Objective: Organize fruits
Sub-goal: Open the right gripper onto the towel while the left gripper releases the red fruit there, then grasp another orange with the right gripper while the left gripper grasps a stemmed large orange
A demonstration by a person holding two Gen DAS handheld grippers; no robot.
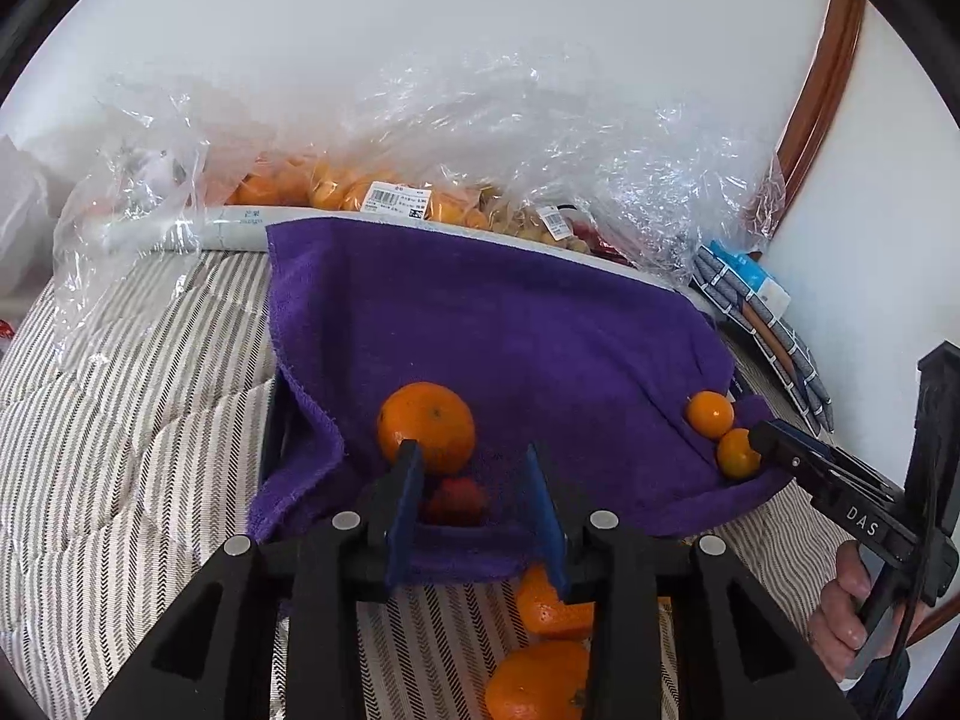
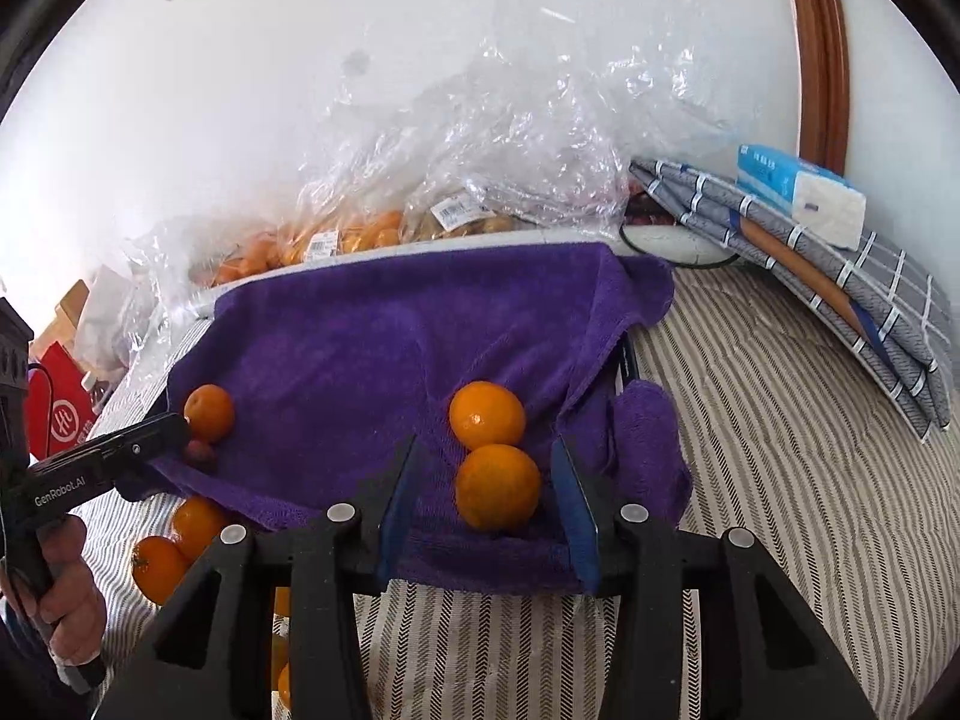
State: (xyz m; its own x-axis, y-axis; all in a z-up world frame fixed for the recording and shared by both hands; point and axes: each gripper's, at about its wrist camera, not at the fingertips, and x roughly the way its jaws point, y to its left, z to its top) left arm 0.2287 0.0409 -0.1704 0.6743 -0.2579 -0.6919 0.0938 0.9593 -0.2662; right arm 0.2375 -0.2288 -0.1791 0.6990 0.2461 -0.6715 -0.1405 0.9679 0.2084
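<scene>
A purple towel (image 1: pixel 480 324) lines a dark basket. On it in the left wrist view lie a large orange (image 1: pixel 426 426), a small red fruit (image 1: pixel 454 501) and two small oranges (image 1: pixel 710 414) at the right. My left gripper (image 1: pixel 474 480) is open, its jaws on either side of the red fruit, not touching it. In the right wrist view my right gripper (image 2: pixel 489 480) is open around the near small orange (image 2: pixel 497 486), with another orange (image 2: pixel 486 414) just behind. The left gripper (image 2: pixel 174 429) shows beside the large orange (image 2: pixel 208 412).
Loose oranges (image 1: pixel 540 684) lie on the striped bedcover (image 1: pixel 120 420) in front of the basket. Clear plastic bags of fruit (image 1: pixel 390 198) sit behind the towel along the white wall. Folded grey cloths (image 2: pixel 840 300) with a tissue pack (image 2: pixel 798 192) lie at the right.
</scene>
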